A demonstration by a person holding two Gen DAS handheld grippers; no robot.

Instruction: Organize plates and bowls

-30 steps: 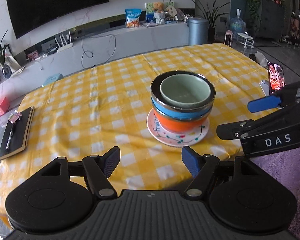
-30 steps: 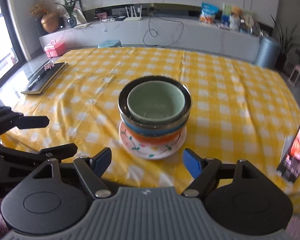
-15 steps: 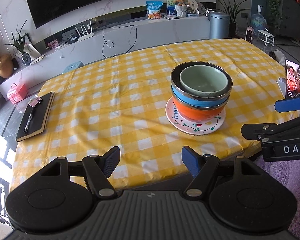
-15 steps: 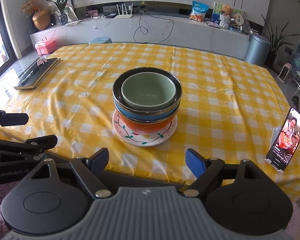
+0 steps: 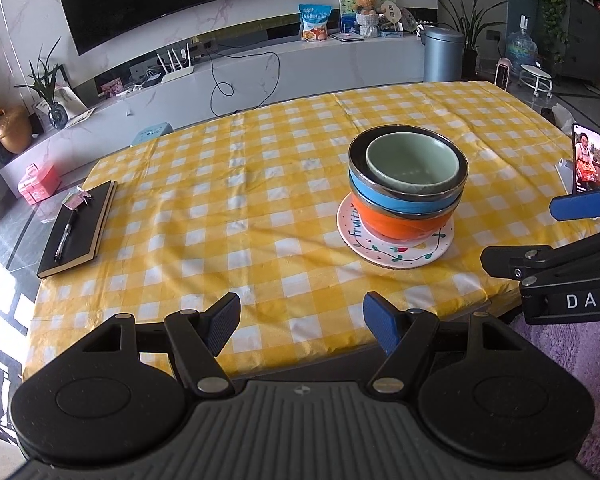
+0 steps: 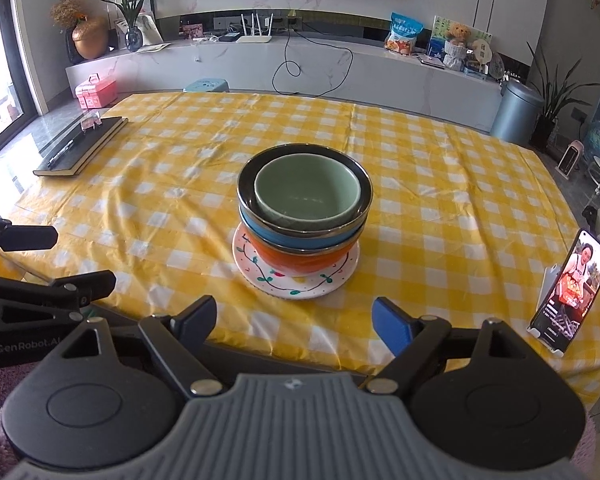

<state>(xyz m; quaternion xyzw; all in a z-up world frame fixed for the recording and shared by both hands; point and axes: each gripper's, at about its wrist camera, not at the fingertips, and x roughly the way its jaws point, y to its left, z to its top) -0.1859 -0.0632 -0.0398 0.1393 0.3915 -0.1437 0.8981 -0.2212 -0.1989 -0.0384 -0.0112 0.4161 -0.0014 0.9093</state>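
Your left claw (image 5: 300, 322) and right claw (image 6: 294, 320) are both released, empty, short of the plate (image 6: 296, 284); on that plate sit the stacked bowls (image 6: 304, 216), mid-surface (image 6: 440, 184).

Your left wrist camera looks forward over the left gripper (image 5: 302, 320) from just off the near edge of the yellow checked table (image 5: 228, 216), angled slightly down, with the bowl stack (image 5: 408, 184) ahead to the right and the right gripper (image 5: 540, 232) entering from the right. Your right wrist camera sits by the same near edge, further right, looking over the right gripper (image 6: 294, 320) with the stack (image 6: 304, 208) almost centered and the left gripper (image 6: 60, 256) at the left. Both views share the stack, the black notebook (image 5: 78, 232) (image 6: 82, 146), the phone (image 5: 588, 164) (image 6: 570, 290) and the TV wall.
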